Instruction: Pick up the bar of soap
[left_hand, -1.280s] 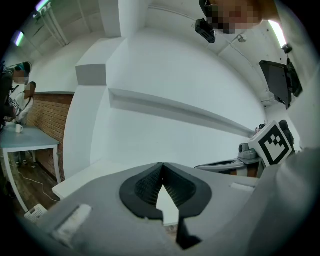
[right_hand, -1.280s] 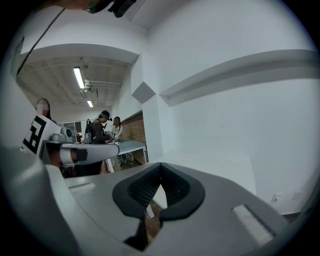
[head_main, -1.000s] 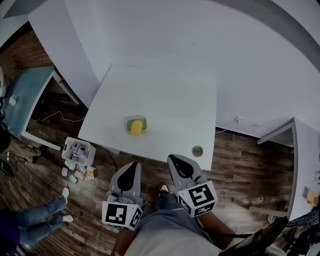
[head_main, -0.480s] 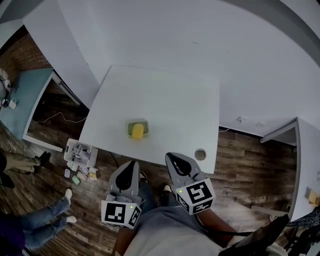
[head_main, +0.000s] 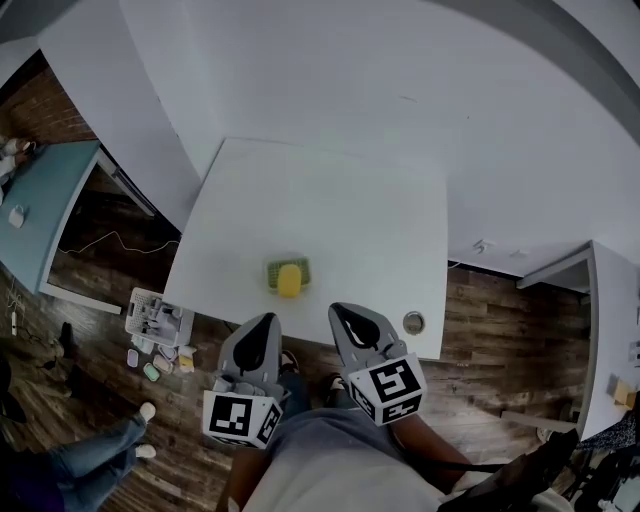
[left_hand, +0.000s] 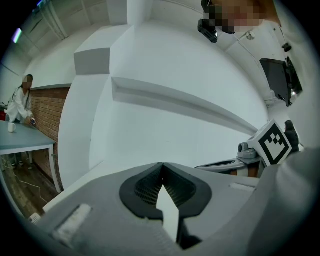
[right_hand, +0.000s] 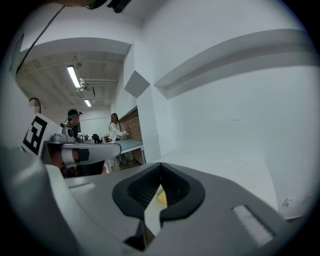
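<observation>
Left gripper (head_main: 265, 322) and right gripper (head_main: 340, 312) came nearer to the table (head_main: 330, 200), both clenched and empty. The bar of soap (head_main: 290, 281) lies in a dish (head_main: 272, 268) near the table's front edge; jaws that stay closed could shove it away.

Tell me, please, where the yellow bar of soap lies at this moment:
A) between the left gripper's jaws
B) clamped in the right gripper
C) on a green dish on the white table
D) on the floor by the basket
C: the head view shows the bar of soap on the green dish on the white table, while the left gripper and right gripper are short of it, shut and empty.
</observation>
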